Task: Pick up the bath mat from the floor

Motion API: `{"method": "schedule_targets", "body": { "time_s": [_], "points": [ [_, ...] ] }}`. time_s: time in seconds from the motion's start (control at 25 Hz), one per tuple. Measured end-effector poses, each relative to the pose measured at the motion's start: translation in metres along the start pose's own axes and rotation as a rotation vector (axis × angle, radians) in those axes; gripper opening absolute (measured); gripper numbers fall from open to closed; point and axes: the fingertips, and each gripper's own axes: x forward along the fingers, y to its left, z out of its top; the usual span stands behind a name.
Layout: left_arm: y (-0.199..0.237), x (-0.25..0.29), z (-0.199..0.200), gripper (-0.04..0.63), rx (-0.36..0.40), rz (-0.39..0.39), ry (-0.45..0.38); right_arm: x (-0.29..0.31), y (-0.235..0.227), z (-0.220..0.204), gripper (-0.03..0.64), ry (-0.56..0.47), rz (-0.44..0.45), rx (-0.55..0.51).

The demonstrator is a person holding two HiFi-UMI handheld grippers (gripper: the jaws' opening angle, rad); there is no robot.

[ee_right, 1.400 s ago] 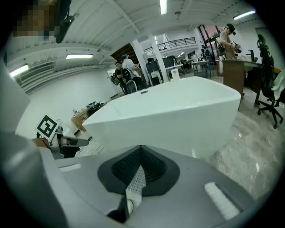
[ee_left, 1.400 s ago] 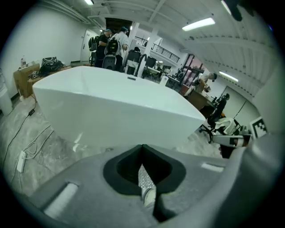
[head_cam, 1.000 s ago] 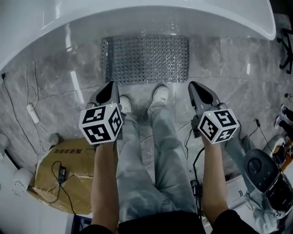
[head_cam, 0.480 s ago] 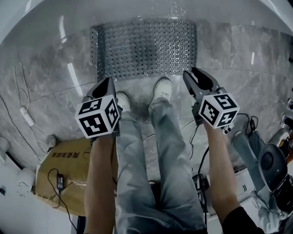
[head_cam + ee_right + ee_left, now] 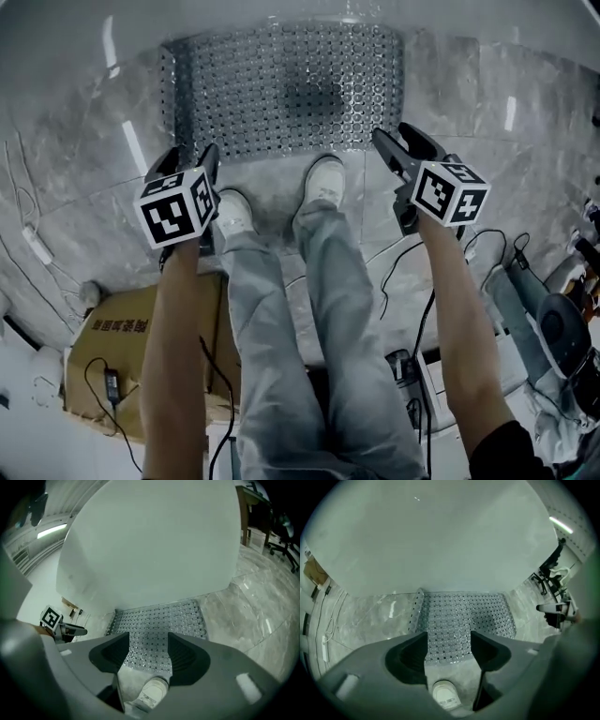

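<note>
Grey perforated bath mat (image 5: 286, 89) lies flat on the marble floor (image 5: 75, 169).
Your left gripper (image 5: 187, 157) and right gripper (image 5: 391, 133) hover near its front edge, jaws just opening, gripping nothing.

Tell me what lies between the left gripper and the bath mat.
Only bare floor, seen in the left gripper view, with a white shoe nearer. The left gripper has just been opening its jaws, nothing held between them.

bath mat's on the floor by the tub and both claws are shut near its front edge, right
Not shut: the left claw and right claw are open, having just been opening, the bath mat not gripped, as each gripper view shows. The rest is right.
</note>
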Motion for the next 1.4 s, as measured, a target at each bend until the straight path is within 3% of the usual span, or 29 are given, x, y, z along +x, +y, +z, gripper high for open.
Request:
{"method": "schedule_targets", "body": {
  "time_s": [0.12,0.2,0.28,0.4,0.64,0.84,1.2,1.4],
  "points": [
    [0.01,0.026,-0.015,0.328,0.042,-0.031,0.061,0.021,-0.027,-0.008,0.288,0.017,0.011,0.095],
    [0.026,0.041,-0.022,0.354,-0.013,-0.028,0.079,0.036,-0.046,-0.014,0.305,0.048,0.011,0.12],
    [0.045,0.054,-0.029,0.357,-0.082,-0.008,0.089,0.047,-0.064,-0.024,0.316,0.115,-0.028,0.035],
    [0.066,0.075,-0.043,0.387,-0.079,0.011,0.135,0.062,-0.087,-0.034,0.325,0.19,-0.073,-0.078],
    [0.09,0.109,-0.045,0.423,-0.11,-0.001,0.147,0.091,-0.123,-0.047,0.347,0.243,-0.091,-0.07],
    [0.118,0.149,-0.034,0.439,-0.195,-0.011,0.127,0.121,-0.152,-0.044,0.354,0.277,-0.117,-0.148],
    [0.142,0.192,-0.039,0.442,-0.127,-0.036,0.123,0.15,-0.203,-0.023,0.371,0.243,-0.173,-0.211],
    [0.142,0.204,-0.043,0.442,-0.11,-0.057,0.115,0.17,-0.199,-0.03,0.371,0.266,-0.114,-0.212]
  ]
}}
